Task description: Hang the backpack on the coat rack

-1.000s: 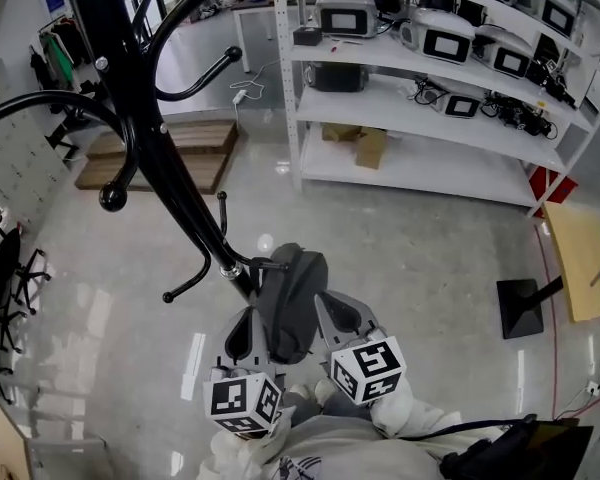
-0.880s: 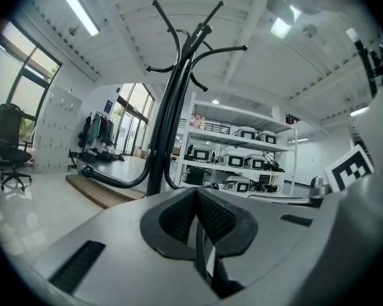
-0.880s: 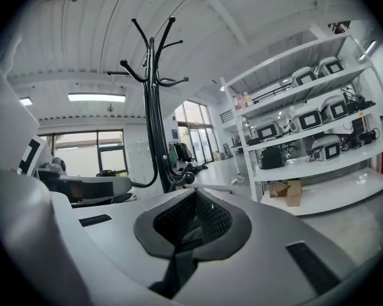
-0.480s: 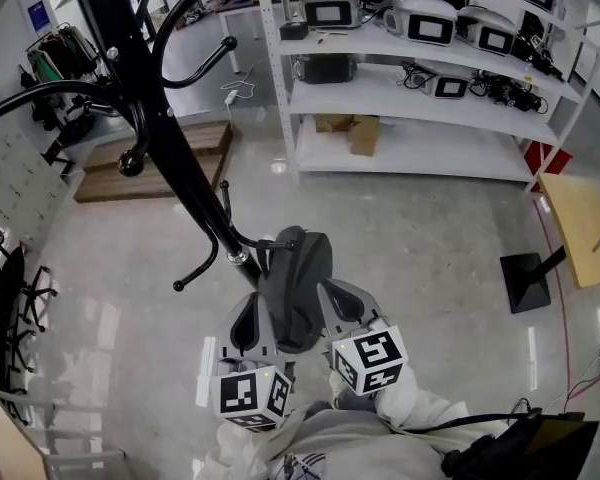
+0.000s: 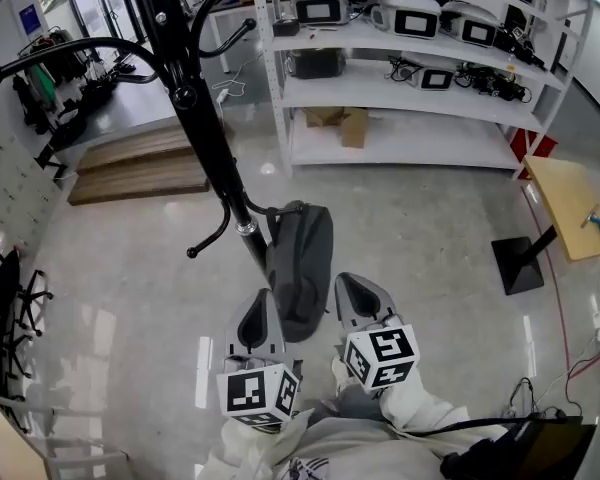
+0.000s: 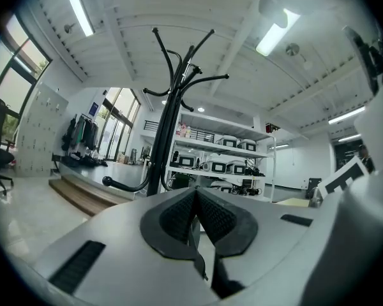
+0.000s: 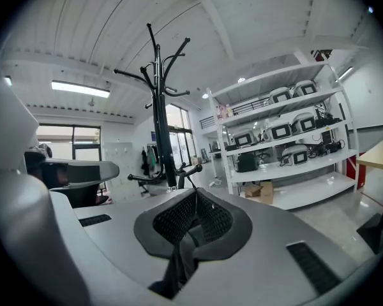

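The black coat rack [image 5: 205, 128] leans across the head view, its pole running down to the glossy floor [image 5: 430, 228]. The backpack [image 5: 302, 268] hangs from one of its low hooks [image 5: 270, 209], top at the hook, long axis running straight down toward the person. It is plain dark grey, slim and limp. The left tool [image 5: 263, 303] and right tool [image 5: 352, 286] flank its lower end. The right tool's jaws are clenched on dark fabric; the left's are pressed together on a thin dark strip.
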`<state>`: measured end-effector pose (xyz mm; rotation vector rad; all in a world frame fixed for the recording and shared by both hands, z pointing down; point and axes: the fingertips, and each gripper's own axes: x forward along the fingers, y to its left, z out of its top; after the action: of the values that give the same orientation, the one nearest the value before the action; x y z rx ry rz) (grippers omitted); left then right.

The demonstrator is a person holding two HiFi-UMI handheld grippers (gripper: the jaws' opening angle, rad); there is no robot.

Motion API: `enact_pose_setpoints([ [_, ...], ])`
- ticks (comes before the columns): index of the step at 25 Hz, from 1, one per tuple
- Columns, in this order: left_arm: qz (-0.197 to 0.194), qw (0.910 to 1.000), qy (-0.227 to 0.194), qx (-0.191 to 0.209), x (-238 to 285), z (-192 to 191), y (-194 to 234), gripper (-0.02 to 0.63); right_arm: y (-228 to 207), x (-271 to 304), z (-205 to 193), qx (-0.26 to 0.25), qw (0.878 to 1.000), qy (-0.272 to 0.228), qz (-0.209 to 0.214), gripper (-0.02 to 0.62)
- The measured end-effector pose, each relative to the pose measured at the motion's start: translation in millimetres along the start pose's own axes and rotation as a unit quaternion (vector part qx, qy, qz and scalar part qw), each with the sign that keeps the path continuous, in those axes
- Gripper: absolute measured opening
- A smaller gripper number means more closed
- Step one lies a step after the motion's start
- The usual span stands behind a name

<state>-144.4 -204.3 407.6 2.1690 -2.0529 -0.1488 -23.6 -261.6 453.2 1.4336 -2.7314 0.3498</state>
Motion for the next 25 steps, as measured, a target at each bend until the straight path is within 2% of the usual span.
enact_pose_setpoints([
  [10, -0.003, 0.9999, -0.001, -0.016, -37, -8, -13, 0.002, 9, -47, -7, -0.012, 1.000, 0.008, -0.017, 0.014],
  [17, 0.028, 0.9993, 0.003, -0.023, -54, -13, -11, 0.002, 18, -52, -7, -0.020, 1.000, 0.015, 0.009, 0.014],
  [21, 0.032, 0.9985, 0.022, -0.038, -61, -23, -14, 0.002, 22, -60, -5, -0.020, 1.000, 0.009, 0.019, 0.014],
  [25, 0.036, 0.9987, 0.021, -0.028, -63, -24, -18, 0.002, 22, -62, -2, -0.018, 0.999, -0.002, 0.028, 0.014],
])
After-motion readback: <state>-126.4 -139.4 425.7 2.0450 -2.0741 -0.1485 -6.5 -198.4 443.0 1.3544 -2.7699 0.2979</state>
